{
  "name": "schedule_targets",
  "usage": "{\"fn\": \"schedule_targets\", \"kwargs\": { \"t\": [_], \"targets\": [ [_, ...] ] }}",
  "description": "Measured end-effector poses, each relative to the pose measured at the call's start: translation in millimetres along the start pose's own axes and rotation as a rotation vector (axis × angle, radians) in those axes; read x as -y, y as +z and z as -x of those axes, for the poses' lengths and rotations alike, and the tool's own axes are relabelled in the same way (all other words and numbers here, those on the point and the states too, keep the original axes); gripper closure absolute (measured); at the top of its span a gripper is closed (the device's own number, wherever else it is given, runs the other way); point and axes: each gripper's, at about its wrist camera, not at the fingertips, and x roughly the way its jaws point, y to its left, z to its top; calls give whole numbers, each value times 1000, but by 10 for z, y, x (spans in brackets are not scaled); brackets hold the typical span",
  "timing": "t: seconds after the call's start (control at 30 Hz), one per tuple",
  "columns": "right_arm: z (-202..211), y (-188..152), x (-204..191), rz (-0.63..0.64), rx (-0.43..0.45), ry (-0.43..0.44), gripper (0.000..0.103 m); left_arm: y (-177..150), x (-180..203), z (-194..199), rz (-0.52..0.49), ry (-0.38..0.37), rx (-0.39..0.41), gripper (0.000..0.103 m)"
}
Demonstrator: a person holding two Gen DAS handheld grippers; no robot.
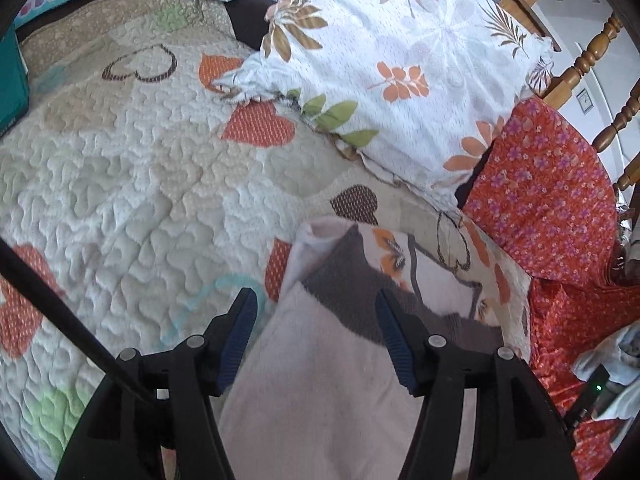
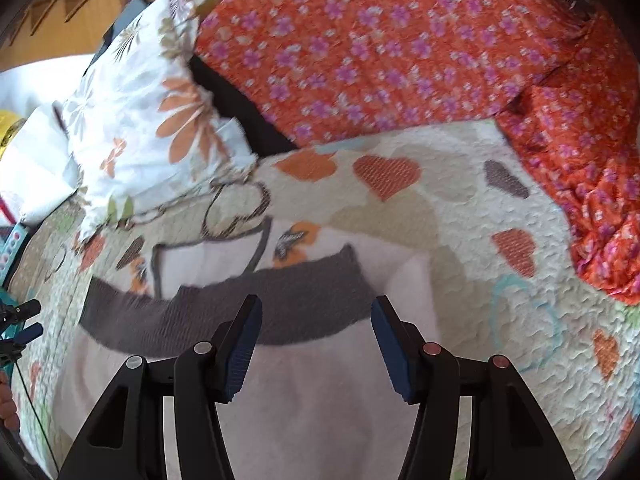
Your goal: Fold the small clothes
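A pale pink garment [image 1: 320, 392] with a grey band [image 2: 224, 308] lies flat on the quilt [image 1: 132, 184], near a floral pillow [image 1: 400, 60] and an orange cloth [image 2: 380, 48]. The left gripper [image 1: 316, 312] and right gripper [image 2: 316, 316] hang over it, jaws apart, gripping nothing.

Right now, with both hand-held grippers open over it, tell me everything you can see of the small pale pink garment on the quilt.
The small garment looks like soft, fleecy pale pink fabric with a wide dark grey ribbed band across it, thin grey trim and orange butterfly prints on the far part. It lies flat on the heart-patterned quilt, partly folded, one corner turned over. The left hand-held gripper and right hand-held gripper stand open above it; no pad visibly presses on it. Its near edge is hidden.
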Motion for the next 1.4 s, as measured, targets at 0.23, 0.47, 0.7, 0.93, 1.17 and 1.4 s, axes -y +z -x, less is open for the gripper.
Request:
{"fn": "schedule_targets", "kwargs": {
  "t": [0.23,0.47,0.7,0.93,1.17,1.4],
  "targets": [
    [-133,-85,111,-86,-75,30,41,-62,-5,36,-44,58,0,42],
    [-55,-167,243,-157,-98,39,41,-165,105,170,-147,131,43,42],
    [472,-393,191,-165,-39,50,41,-464,387,584,-246,156,174,34],
    [890,-912,296,-174,-40,8,38,-1012,431,1088,-348,193,313,21],
    [1421,-1031,197,-85,132,-165,38,-1181,229,1232,-335,249,365,14],
    [1591,-855,193,1,263,-316,14,-1163,83,960,-366,281,281,14]
  ]
}}
